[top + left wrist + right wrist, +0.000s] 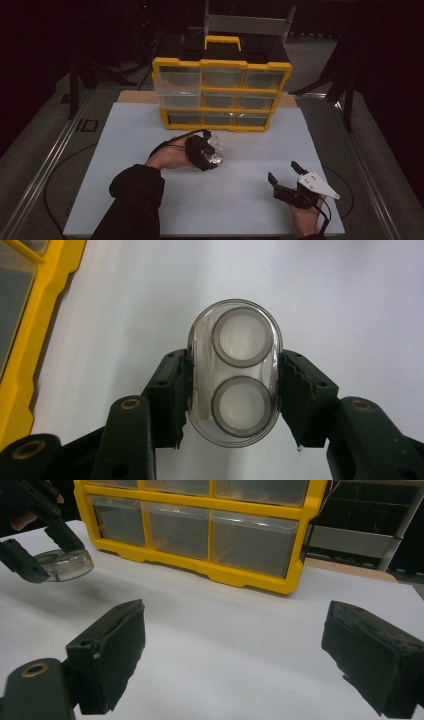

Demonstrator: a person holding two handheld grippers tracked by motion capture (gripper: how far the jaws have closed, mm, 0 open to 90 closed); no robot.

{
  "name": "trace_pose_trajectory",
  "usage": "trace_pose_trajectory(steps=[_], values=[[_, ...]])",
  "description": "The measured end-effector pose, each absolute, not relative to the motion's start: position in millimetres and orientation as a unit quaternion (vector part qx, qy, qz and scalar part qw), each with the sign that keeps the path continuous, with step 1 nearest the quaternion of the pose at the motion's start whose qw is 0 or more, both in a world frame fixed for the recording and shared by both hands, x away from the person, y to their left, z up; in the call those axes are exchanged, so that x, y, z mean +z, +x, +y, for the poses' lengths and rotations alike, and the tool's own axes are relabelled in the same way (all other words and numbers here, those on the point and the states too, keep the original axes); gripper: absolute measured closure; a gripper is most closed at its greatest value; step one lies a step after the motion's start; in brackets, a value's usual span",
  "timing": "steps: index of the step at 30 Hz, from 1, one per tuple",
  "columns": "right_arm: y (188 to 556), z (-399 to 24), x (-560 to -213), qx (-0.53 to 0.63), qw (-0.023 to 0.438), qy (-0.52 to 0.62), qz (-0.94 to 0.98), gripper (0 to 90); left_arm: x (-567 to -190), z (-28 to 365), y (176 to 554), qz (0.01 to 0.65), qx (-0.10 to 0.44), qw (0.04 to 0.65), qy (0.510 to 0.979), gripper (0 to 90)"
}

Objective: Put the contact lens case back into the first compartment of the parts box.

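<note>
The left gripper pinches a clear oval case — two round wells inside; the right gripper is spread, empty.

Seen from above, the person's left hand and the black left tool cover most of the clear oval plastic case with two round wells, too small there to read. The yellow plastic drawer cabinet with clear drawers is cut off by the top edge in the right gripper view and reduced to a corner in the left gripper view. Drawer contents are too dim to tell. The person's right forearm is cropped by the bottom edge.
</note>
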State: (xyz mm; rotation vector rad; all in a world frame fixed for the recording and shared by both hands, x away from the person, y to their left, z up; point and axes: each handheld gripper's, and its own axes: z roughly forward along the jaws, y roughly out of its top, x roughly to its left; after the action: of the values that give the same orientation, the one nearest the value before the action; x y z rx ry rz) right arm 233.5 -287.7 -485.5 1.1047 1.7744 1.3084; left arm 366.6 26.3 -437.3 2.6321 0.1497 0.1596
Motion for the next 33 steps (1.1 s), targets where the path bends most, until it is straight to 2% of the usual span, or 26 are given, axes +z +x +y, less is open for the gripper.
trace_pose_trajectory(steps=[33], values=[[234,-287,-486,0.5,0.333,0.422,0.679,10.3,-417,42,362,0.039,0.045,0.259,0.964,49.7]])
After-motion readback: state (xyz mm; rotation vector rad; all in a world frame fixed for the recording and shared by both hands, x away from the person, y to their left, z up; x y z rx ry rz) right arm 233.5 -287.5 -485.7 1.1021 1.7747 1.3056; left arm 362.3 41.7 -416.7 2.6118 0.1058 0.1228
